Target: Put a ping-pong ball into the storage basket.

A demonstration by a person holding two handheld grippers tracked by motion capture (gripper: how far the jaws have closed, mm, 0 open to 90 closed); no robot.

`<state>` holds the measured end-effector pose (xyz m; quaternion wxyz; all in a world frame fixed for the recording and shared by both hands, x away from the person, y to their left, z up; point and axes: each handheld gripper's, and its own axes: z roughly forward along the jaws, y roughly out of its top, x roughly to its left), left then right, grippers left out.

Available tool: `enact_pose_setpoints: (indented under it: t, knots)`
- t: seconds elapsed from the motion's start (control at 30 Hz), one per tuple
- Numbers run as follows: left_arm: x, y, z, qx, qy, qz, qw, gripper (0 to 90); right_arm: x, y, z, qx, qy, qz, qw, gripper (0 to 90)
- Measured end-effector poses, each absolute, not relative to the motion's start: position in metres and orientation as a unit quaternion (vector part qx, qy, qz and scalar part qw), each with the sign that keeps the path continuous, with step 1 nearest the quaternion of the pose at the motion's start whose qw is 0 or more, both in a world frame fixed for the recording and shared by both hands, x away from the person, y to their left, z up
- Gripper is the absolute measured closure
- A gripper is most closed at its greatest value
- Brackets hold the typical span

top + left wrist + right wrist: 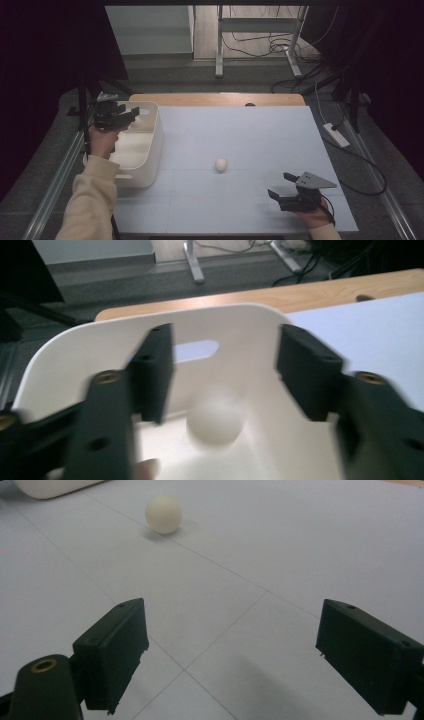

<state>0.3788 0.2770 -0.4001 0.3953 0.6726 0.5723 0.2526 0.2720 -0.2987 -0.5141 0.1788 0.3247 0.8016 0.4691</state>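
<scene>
The left gripper (131, 114) is held above the white bin (150, 150), jaws spread, a blurred white ball (216, 412) unpinched below them. The right gripper (281, 186), jaws spread and empty, is held well right of the bin.

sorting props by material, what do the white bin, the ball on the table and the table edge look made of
White bin: probably moulded plastic, smooth matt walls, rounded corners, cut-out handle slot.
Ball: likely light plastic or celluloid, cream, matt, seamless as far as shown; could be something else.
Table edge: looks like wood or wood-look laminate, pale grain, beyond a white sheet with fine lines.
</scene>
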Motion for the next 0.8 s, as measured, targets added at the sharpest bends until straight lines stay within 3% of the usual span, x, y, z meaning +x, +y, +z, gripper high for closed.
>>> enact_pose_setpoints:
  t: [0.1,0.17,0.8]
  knots:
    - [0.376,0.272,-0.397,0.673,0.569,0.257,0.396,20.9,0.272,-0.299,-0.514,0.325,0.802,0.469,0.179,12.9]
    - [0.374,0.270,-0.395,0.675,0.560,0.247,0.411,17.8,0.272,-0.299,-0.514,0.325,0.802,0.469,0.179,12.9]
    - [0.341,0.243,-0.379,0.694,0.478,0.194,0.502,13.8,0.274,-0.298,-0.514,0.331,0.797,0.472,0.177,12.9]
